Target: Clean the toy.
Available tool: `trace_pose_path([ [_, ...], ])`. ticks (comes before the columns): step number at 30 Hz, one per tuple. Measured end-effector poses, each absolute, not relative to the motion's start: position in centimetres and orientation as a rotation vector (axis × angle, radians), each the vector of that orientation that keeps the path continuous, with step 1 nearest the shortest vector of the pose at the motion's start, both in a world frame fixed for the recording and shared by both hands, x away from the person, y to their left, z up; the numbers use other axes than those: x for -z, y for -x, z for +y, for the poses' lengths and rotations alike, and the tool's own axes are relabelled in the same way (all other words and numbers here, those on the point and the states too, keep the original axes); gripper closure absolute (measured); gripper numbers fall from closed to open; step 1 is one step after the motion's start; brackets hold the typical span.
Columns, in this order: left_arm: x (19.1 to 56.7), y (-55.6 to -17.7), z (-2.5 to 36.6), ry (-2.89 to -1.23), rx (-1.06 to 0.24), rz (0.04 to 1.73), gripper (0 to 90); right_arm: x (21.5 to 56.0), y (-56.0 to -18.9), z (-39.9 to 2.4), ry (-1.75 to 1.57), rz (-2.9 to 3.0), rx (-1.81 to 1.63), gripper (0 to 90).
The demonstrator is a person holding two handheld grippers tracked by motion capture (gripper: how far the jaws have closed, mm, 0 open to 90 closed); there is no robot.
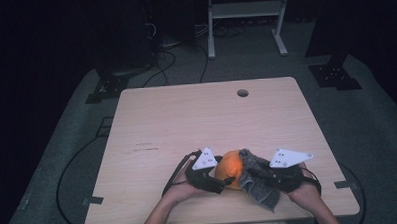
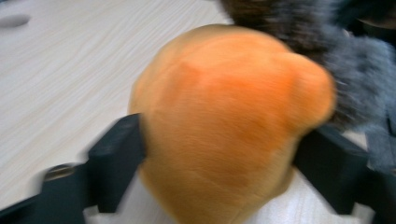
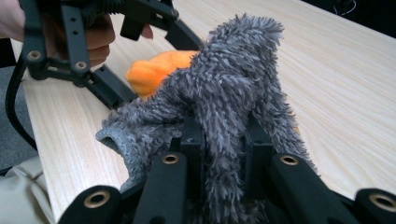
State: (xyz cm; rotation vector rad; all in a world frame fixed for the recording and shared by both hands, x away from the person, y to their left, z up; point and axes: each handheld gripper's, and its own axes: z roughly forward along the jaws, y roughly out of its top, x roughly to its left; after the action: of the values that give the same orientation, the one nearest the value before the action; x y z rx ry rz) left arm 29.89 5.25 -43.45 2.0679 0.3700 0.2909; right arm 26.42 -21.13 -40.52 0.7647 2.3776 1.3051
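Wooden table (image 1: 186, 117), mostly bare; round cable hole (image 1: 243, 93) near far edge, right of centre. Faint scuff marks (image 1: 146, 148) on left half. Two tape tabs on near corners, left (image 1: 93, 200) and right (image 1: 341, 184). Black cable (image 1: 68, 171) looping on grey floor off left side; white stand legs (image 1: 246, 20) beyond far edge. Nothing standing between grippers and work; all action crowded at near edge, centre. No containers anywhere on table.

Left gripper (image 1: 223, 181) coming in from left hand (image 1: 181, 190), white three-cornered plate on top. Jaws straddling orange plush (image 1: 230, 167); left gripper view shows plush (image 2: 229, 121) bulging between both jaws, left jaw against its flank, right jaw against lower right side. Frame blurred, so pressing or just touching: cannot tell. Plush: round, short-nap orange fabric, small lobe bulging at upper right, seated on table.

Grey cloth (image 1: 256, 182) draped just right of plush, touching it and partly over its right side. Shaggy microfibre pile, dark grey, bunched and standing up in a peak in right gripper view (image 3: 224, 102), rolled hem at lower left.

Right gripper (image 1: 261, 177) from right hand (image 1: 307, 191), jaws pinched tight on cloth; pile squeezed between them (image 3: 219, 177). Orange plush (image 3: 159, 70) visible behind cloth, left gripper (image 3: 140, 60) beyond it
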Motion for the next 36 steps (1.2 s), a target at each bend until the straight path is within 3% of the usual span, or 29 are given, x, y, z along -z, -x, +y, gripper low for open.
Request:
trace_pose_path([
  [3,43.0,-29.3,4.9,-2.075,-0.356,0.278,32.1,39.3,-25.9,-21.2,-0.731,2.344,-1.264,74.0],
  [7,43.0,-28.4,4.1,-2.095,-0.404,0.172,31.1,37.2,-24.5,-19.7,-0.603,2.341,-1.318,74.0],
  [10,43.1,-28.1,4.2,-2.131,-0.436,0.12,30.9,38.0,-24.4,-18.2,-0.552,2.388,-1.273,73.7],
  [18,43.6,-29.6,5.6,-2.141,-0.345,0.214,31.8,40.4,-27.0,-22.1,-0.807,2.356,-1.352,73.9],
  [22,43.1,-30.9,7.1,-2.082,-0.253,0.363,23.1,40.9,-27.4,-22.4,-0.866,2.339,-1.342,74.0],
  [25,42.1,-30.8,7.5,-1.986,-0.209,0.37,20.1,40.8,-27.2,-21.7,-0.861,2.32,-1.333,74.1],
  [31,42.6,-30.4,6.9,-2.056,-0.23,0.346,29.5,40.5,-26.2,-20.2,-0.771,2.351,-1.295,74.0],
  [36,42.8,-30.4,7.1,-2.074,-0.243,0.354,33.0,41.6,-27.1,-21.8,-0.836,2.362,-1.297,73.8],
])
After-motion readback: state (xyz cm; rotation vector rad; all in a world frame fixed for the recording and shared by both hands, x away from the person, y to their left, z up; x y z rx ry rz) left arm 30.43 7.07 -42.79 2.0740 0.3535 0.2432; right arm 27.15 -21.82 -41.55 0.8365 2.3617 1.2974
